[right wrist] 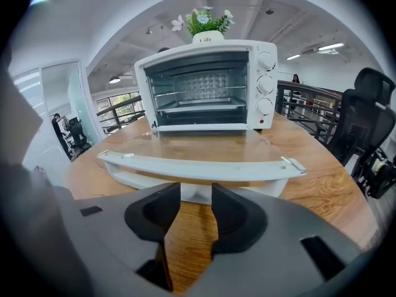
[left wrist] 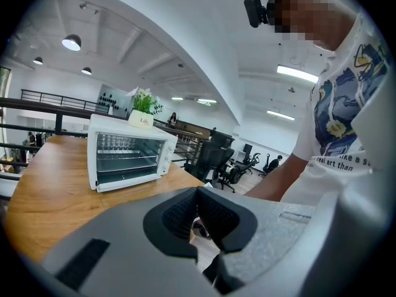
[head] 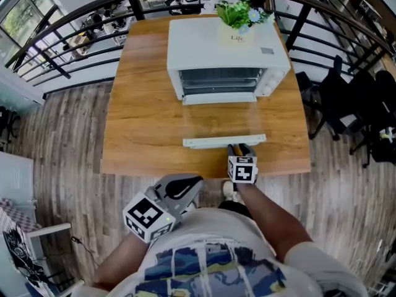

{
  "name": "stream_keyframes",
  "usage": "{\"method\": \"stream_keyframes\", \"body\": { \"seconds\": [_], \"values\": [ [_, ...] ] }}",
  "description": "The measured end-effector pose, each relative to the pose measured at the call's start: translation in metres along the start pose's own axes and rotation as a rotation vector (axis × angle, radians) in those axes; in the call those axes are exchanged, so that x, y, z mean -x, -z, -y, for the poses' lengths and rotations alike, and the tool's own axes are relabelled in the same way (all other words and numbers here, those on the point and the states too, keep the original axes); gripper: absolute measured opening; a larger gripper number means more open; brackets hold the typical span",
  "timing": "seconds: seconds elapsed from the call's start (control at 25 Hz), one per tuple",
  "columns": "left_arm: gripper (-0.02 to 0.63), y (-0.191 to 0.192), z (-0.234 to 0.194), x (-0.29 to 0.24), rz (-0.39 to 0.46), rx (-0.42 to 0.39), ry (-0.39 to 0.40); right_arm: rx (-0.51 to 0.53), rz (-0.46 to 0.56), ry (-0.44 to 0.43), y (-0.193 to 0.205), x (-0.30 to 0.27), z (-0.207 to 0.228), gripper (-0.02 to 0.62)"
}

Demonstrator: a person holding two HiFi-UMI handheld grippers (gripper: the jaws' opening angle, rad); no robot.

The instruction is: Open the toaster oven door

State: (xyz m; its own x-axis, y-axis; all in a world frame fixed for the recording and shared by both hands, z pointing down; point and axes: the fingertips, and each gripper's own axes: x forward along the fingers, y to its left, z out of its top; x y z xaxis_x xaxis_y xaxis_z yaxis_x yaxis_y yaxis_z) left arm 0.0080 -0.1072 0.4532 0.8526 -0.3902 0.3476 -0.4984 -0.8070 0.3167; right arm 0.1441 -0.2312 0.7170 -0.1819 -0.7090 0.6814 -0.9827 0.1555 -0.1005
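**A:** How many things are showing from the head view?

**B:** One white toaster oven [head: 226, 54] is standing at the far middle of one wooden counter [head: 142, 104], and one potted plant [head: 238, 11] is sitting on its roof. Its single glass door [head: 219, 119] is lying fully open, roughly level and reaching toward the person. The door's one white handle [head: 224, 141] is running along its near edge. Two tongs are showing. The right tongs [head: 240, 148] are hovering just at the handle, and the left tongs [head: 197, 181] are hanging off the counter's near edge, close to the person's body.

**A:** What are the gripper views adding?

**B:** The right gripper view is showing those tongs standing apart and gripping nothing, with the handle crossing just beyond their tips. It is also showing three knobs [right wrist: 265, 84] stacked down the oven's right side and the wire rack inside. The left gripper view is showing the left tongs closed together and empty. From there the oven is appearing well away at the left, with the person's printed shirt [left wrist: 346, 104] at the right.
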Motion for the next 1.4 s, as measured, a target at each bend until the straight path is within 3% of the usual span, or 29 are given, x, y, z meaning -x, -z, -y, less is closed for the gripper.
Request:
{"method": "stream_keyframes", "body": {
  "seconds": [0.36, 0.56, 0.72, 0.88, 1.4],
  "values": [
    [0.003, 0.001, -0.001, 0.002, 0.003, -0.002, -0.003, -0.018, -0.041, -0.005, 0.008, -0.009, 0.005, 0.152],
    [0.003, 0.0, -0.003, 0.002, 0.003, 0.003, -0.009, 0.011, -0.014, -0.016, -0.004, -0.008, 0.005, 0.146],
    [0.002, 0.0, -0.003, 0.003, 0.002, 0.003, -0.014, -0.012, -0.075, -0.02, 0.012, -0.01, 0.007, 0.144],
    [0.003, -0.001, -0.003, 0.003, 0.004, 0.001, -0.019, 0.011, -0.033, -0.029, -0.001, -0.011, 0.005, 0.139],
    [0.002, 0.002, -0.008, 0.0, 0.006, 0.021, -0.04, 0.043, -0.048, -0.035, 0.002, -0.011, 0.005, 0.129]
  ]
}}
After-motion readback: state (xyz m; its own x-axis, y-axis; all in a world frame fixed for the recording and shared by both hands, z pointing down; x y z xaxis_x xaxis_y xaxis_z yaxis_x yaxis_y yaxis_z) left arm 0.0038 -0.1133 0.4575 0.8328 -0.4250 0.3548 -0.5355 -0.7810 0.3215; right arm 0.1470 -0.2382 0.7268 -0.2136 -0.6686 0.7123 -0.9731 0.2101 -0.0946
